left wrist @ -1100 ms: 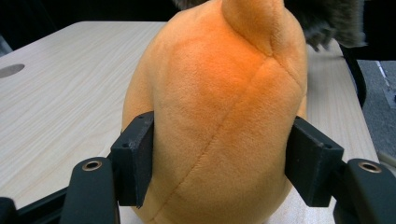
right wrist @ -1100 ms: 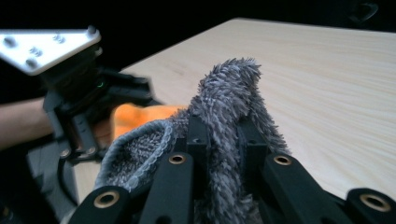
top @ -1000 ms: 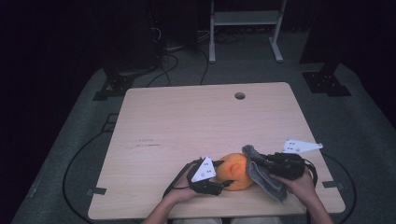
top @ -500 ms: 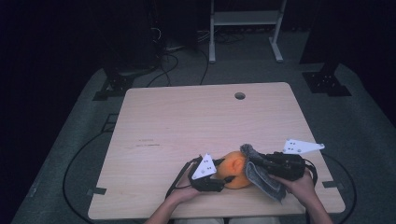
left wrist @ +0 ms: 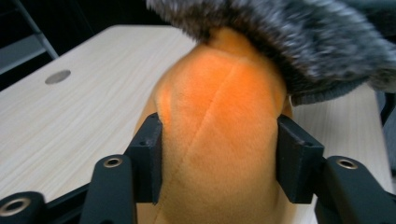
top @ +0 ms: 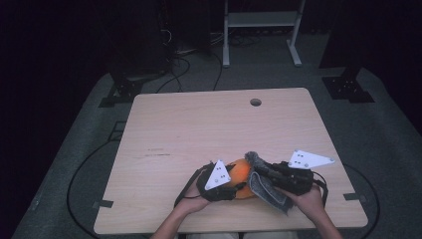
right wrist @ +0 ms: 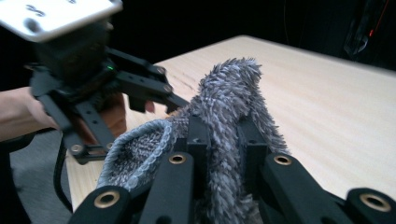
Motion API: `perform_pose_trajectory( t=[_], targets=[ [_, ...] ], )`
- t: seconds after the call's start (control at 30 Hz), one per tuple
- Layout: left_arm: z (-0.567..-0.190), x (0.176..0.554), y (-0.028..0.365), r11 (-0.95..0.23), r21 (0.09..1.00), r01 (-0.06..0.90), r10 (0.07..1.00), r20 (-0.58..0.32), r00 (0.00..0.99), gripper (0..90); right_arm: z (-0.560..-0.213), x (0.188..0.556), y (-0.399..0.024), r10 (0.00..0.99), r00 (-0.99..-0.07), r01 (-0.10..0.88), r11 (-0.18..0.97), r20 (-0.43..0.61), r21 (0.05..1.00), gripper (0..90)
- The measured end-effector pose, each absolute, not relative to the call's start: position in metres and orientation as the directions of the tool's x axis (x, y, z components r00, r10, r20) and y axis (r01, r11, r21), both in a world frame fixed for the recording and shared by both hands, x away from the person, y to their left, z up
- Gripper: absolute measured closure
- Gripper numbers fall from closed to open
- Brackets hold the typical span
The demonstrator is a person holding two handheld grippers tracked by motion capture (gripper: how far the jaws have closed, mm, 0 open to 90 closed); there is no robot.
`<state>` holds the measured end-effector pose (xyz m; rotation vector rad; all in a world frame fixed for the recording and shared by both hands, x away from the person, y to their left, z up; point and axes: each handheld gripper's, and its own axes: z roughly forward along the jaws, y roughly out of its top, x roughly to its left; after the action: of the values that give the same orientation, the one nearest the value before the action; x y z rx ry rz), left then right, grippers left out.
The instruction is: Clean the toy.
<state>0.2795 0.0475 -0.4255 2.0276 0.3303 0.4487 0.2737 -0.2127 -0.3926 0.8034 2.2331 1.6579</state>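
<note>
An orange plush toy (top: 241,175) is seen at the near edge of the wooden desk (top: 199,129), between the two hand-held grippers. In the left gripper view the toy's soft orange body (left wrist: 219,140) is wedged between the two black fingers (left wrist: 148,154), whose pads are pressed against its left and right flanks; the fingers have just been closing, and the left gripper (top: 234,185) is clamped on the toy with a moderate gap left by the toy's width. A grey fuzzy cloth (top: 263,181) is draped over the top of the toy, seen as a furry edge (left wrist: 299,42) above the orange body. In the right gripper view a bunched fold of this cloth (right wrist: 229,112) stands upright between the fingers (right wrist: 196,140) of the right gripper (right wrist: 223,140), which are pinched tight on it, the rest hanging to the left with a stitched hem. The left gripper (right wrist: 93,93) is seen just beyond it.
</note>
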Motion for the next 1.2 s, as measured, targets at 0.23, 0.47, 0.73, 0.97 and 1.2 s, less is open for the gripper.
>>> perform_pose_trajectory(
  t=[0.23,0.47,0.73,0.97,1.2],
  targets=[
    [-0.438,0.299,0.057,-0.408,0.903,0.137,0.41,0.047,0.911,13.6,-0.409,0.283,-0.221,0.57,-0.805,0.338,0.213,0.165,0.917,78.3],
    [-0.44,0.292,0.044,-0.398,0.91,0.113,0.475,0.099,0.874,34.1,-0.411,0.286,-0.239,0.623,-0.76,0.369,0.18,0.185,0.912,78.3],
    [-0.435,0.293,0.047,-0.396,0.912,0.111,0.433,0.079,0.898,13.4,-0.408,0.281,-0.218,0.565,-0.815,0.316,0.25,0.127,0.915,78.4],
    [-0.441,0.292,0.044,-0.39,0.913,0.122,0.447,0.071,0.892,31.7,-0.413,0.285,-0.229,0.599,-0.792,0.325,0.244,0.122,0.914,78.4],
    [-0.442,0.288,0.038,-0.4,0.91,0.106,0.467,0.103,0.878,34.4,-0.402,0.28,-0.247,0.616,-0.773,0.325,0.181,0.15,0.928,78.3]
  ],
)
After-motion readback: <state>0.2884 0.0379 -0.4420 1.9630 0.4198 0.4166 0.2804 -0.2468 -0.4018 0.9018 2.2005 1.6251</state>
